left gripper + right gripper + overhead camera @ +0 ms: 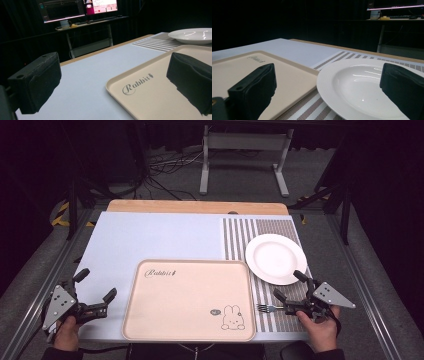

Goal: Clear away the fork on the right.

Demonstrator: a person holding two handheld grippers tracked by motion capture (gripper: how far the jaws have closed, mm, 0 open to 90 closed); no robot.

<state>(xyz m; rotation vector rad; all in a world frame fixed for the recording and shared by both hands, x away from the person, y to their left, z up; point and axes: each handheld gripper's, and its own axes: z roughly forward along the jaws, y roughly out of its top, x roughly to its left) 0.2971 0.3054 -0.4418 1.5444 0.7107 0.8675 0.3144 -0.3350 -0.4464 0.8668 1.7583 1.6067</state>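
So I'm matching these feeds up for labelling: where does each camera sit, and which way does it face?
High view: above the person's side, looking forward and down at the beige rectangular rabbit tray; both hands and grippers show.
Left gripper view: low at the tray's left, facing across it; its black jaws stand apart.
Right gripper view: low, facing the round white plate; jaws apart.
Both gripper views share tray and plate.

High view looks down; gripper views skim low — sharing the tray [187, 295].
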